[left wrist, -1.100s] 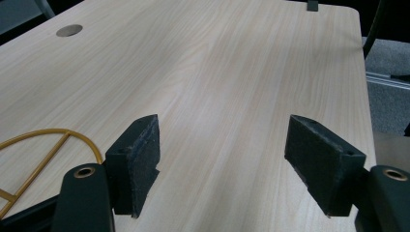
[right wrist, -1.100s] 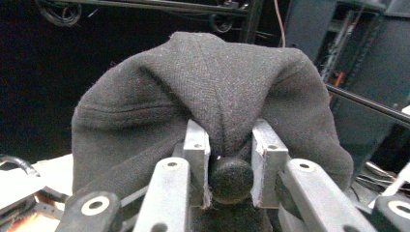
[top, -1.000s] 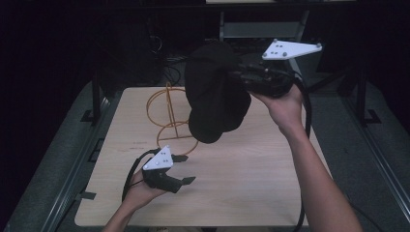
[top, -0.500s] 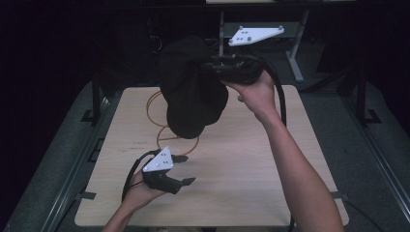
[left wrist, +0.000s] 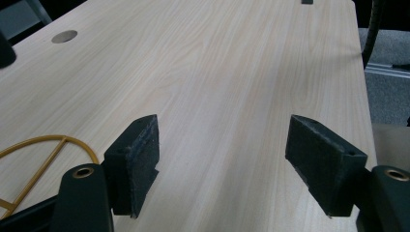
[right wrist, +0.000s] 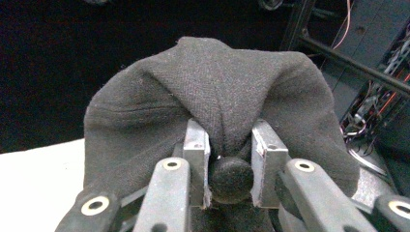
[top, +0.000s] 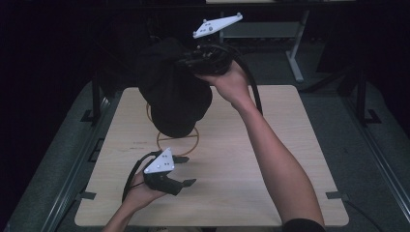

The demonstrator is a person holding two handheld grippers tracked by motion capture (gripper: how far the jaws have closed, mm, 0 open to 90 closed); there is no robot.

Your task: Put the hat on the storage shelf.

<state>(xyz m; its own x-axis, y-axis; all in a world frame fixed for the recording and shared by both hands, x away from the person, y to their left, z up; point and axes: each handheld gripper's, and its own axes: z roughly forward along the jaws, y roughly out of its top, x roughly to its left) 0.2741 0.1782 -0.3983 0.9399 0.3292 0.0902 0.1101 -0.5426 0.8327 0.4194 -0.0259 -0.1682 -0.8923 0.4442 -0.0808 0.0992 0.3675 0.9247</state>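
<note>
Hat point(top: 171, 96) hangs pinched by its top button in the right tool point(top: 203, 60) above the wire stand point(top: 176, 140); a slipping pinch could drop it; left tool point(top: 181, 169) gapes empty

Your right gripper point(top: 193, 60) holds the black cap point(top: 171, 94) high over the far left of the tabletop point(top: 270, 159), so it hangs above the gold wire stand point(top: 177, 140) and blocks any approach from overhead there. Your left gripper point(top: 181, 170) sits low just beside the stand's base ring, jaws spread with bare wood between them. The right half of the tabletop lies open beneath your raised forearm.
</note>
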